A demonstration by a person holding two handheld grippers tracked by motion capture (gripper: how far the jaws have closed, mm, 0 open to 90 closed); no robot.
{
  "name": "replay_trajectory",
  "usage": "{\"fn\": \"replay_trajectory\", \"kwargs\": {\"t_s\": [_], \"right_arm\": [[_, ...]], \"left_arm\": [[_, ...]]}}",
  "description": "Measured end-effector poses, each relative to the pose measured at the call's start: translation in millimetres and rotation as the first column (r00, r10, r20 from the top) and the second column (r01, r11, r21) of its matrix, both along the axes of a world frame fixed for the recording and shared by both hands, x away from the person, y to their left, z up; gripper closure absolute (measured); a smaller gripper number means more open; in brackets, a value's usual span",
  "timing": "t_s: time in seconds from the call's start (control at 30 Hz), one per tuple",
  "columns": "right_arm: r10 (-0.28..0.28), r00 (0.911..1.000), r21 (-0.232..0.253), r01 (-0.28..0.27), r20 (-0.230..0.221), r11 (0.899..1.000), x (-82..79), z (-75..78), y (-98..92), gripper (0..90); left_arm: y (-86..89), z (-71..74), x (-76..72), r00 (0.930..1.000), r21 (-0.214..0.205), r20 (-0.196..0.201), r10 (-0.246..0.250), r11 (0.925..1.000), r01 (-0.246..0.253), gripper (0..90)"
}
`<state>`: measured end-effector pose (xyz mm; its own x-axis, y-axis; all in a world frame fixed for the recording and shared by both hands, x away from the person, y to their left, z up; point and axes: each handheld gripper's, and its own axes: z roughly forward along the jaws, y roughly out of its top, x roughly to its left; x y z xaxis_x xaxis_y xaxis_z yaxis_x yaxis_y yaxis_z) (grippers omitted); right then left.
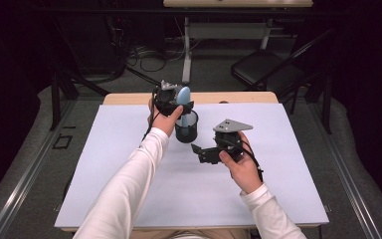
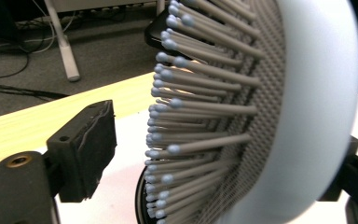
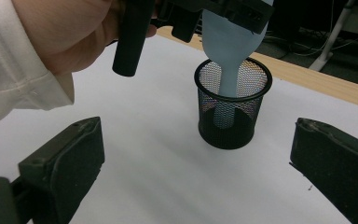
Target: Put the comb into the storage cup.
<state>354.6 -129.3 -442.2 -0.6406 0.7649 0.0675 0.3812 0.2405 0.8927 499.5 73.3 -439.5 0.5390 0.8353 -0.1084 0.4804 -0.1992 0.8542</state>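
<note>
One hairbrush (image 1: pixel 183 96) standing handle-down in one mesh cup (image 1: pixel 186 130); left claw (image 1: pixel 175 105) released around brush head; right claw (image 1: pixel 202 153) released, empty.

pale blue hairbrush (image 1: pixel 183 97), black mesh cup (image 1: pixel 186 128), white table (image 1: pixel 278 189)

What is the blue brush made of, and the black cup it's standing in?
The hairbrush looks like smooth, matte pale-blue plastic; its back is even and seamless, and its grey bristles are stiff pins with little rounded blue tips, probably plastic too. The cup looks like black metal wire mesh: you can see the brush handle through its tiny holes, and a solid rim rings the top.
</note>
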Motion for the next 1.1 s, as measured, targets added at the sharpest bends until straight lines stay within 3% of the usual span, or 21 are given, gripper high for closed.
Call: {"fn": "replay_trajectory", "kwargs": {"t_s": [0.33,0.63,0.77,1.1], "right_arm": [[0.001,1.0000,0.000,-0.001,-0.004,1.000,-0.6,-0.1,1.1,2.5],[0.001,1.0000,-0.002,-0.001,-0.002,1.000,-0.5,-0.2,1.0,2.5],[0.002,1.0000,-0.001,-0.002,0.000,1.000,-0.5,0.0,0.8,2.5],[0.001,1.0000,-0.002,-0.001,0.000,1.000,-0.5,0.1,0.6,2.5]], "left_arm": [[0.5,1.3,-0.9,1.0000,-0.020,-0.006,0.006,0.9998,-0.006,11.5],[-1.1,0.2,-1.0,0.9999,0.021,-0.003,-0.010,0.9997,0.010,5.1],[-1.7,-0.6,-0.7,1.0000,0.020,-0.005,0.000,0.9998,0.000,0.5],[-1.0,-0.5,-0.5,0.9999,0.021,-0.007,0.012,0.9997,-0.012,0.5]]}}
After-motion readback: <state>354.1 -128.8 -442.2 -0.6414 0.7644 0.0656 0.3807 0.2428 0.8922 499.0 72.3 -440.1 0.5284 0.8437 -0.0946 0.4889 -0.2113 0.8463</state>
